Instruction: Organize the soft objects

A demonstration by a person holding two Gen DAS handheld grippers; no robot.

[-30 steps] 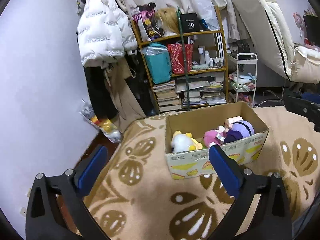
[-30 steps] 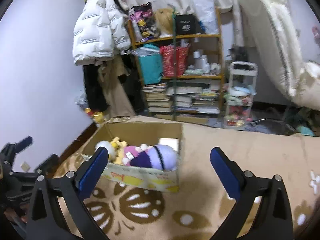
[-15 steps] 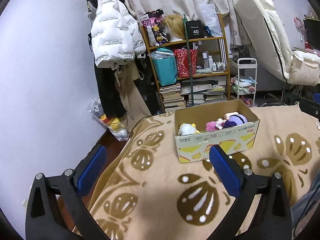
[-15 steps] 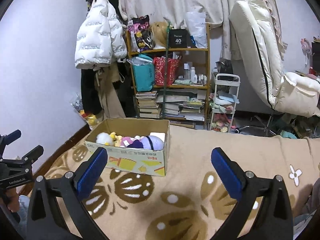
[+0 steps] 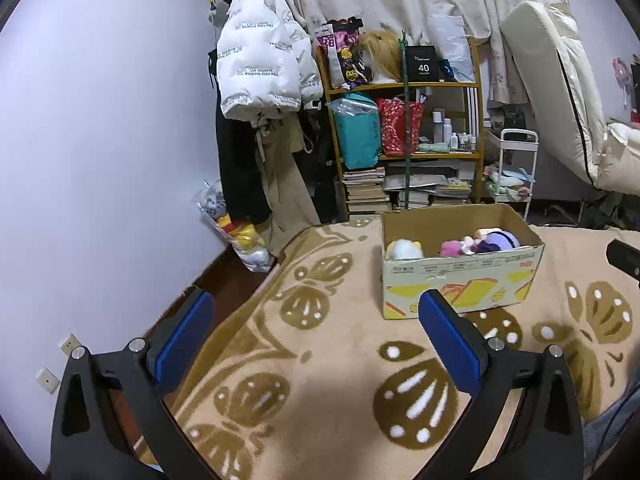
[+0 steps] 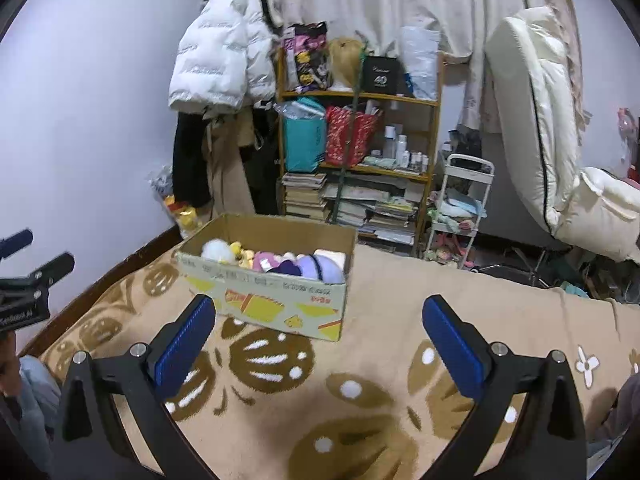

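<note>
Centrally in both views: cardboard box [image 5: 460, 276] on the patterned blanket [image 5: 320, 360], plush toys [image 5: 476, 245] inside. Left gripper [image 5: 316, 340] spread wide, nothing between its blue pads [image 5: 184, 340]. Right gripper [image 6: 318, 340] likewise agape and empty. Left view alone shows wall outlets [image 5: 68, 345] at lower left. Right view alone shows the left gripper's frame at left edge and a white flower motif [image 6: 587, 364] at lower right. Shelf [image 6: 360, 152] at upper centre.

Matt printed cardboard box [image 5: 460, 276], fuzzy plush toys [image 6: 276, 260], napped cloth blanket [image 5: 320, 360].
</note>
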